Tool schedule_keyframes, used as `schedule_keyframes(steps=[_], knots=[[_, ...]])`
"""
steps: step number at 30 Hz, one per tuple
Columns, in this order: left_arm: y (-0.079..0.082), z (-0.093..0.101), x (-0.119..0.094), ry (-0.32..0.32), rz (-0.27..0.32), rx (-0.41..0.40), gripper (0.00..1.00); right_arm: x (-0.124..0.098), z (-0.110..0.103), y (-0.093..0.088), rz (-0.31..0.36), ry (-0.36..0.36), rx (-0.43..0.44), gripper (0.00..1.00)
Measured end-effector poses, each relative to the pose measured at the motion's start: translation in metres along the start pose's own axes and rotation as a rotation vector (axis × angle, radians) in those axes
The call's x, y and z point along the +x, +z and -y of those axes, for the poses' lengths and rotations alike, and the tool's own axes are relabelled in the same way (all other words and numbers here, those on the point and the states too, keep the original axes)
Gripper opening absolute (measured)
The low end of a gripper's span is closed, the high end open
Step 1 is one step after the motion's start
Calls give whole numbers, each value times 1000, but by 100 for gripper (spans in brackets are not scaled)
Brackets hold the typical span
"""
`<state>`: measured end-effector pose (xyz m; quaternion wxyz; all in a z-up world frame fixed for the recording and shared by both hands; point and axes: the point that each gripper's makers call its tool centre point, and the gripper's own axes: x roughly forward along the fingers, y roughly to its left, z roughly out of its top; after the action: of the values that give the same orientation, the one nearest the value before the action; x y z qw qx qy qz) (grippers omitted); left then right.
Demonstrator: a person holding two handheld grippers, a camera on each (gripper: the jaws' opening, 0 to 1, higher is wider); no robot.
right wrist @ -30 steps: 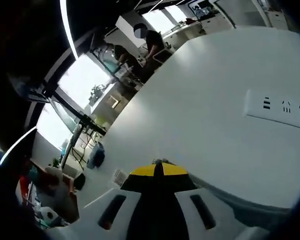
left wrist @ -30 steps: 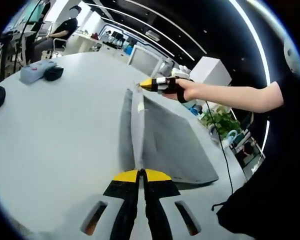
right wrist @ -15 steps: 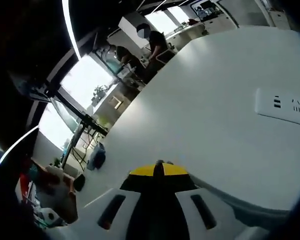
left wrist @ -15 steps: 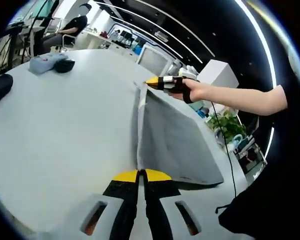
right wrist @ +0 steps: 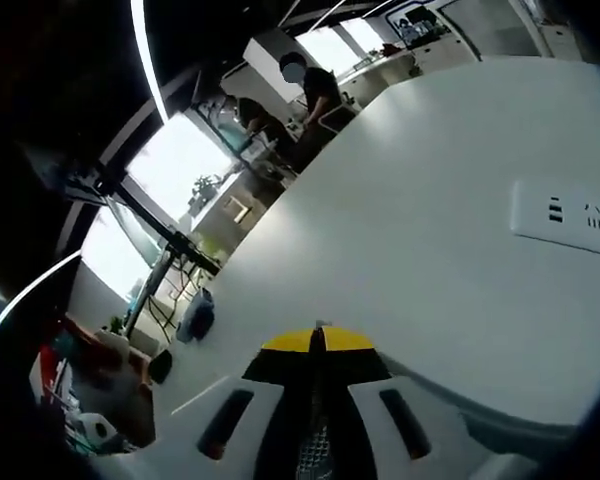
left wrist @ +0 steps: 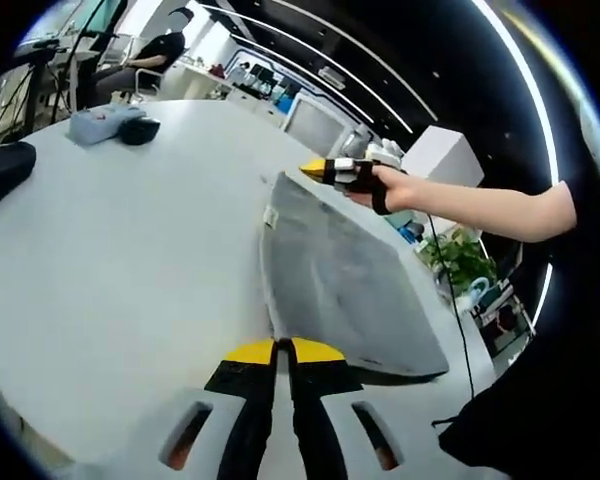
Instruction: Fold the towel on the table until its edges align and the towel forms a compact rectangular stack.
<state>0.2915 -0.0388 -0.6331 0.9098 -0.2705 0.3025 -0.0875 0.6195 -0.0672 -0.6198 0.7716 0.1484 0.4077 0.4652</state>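
**Ana:** Left gripper view first. What's in it?

**Ben:** A flat grey cloth towel (left wrist: 345, 290) on a wide white table (left wrist: 120, 260), lifted along one long edge like a low tent. The left gripper (left wrist: 283, 348), with yellow-tipped black jaws, is clenched on the near corner of that edge. Across the cloth, the right gripper (left wrist: 318, 171), held in a person's hand (left wrist: 390, 187), has the far corner pinched between its closed jaws. Far off on the table lie a pale blue-grey pouch (left wrist: 98, 122) and a small dark rounded object (left wrist: 140, 130), with another dark object (left wrist: 5, 172) at the left margin.

**Ana:** What could go wrong?

**Ben:** I'd judge the raised edge could sag or twist between the two grips if the hands travel at different speeds, so the fold lands skewed and the edges miss. A thin pinch could also slip free partway.

**Ana:** And the right gripper view?

**Ben:** Its jaws meet at the bottom, closed, with what looks like grey weave between them, though it is blurred and I wouldn't swear to it. Beyond is bare table and a white strip of power sockets (right wrist: 570, 215) set into it, then seated people and bright windows.

**Ana:** So what does each view add?

**Ben:** The left gripper view gives the whole towel and both grips; the right gripper view gives the socket strip and the ground ahead.
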Motion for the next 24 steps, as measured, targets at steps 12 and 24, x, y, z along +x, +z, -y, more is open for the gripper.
schedule_keyframes(steps=[12, 24], knots=[[28, 18, -8, -27, 135, 82, 22, -36, 19, 1, 24, -36, 9, 0], [19, 80, 20, -145, 78, 213, 22, -80, 37, -17, -4, -60, -53, 0]])
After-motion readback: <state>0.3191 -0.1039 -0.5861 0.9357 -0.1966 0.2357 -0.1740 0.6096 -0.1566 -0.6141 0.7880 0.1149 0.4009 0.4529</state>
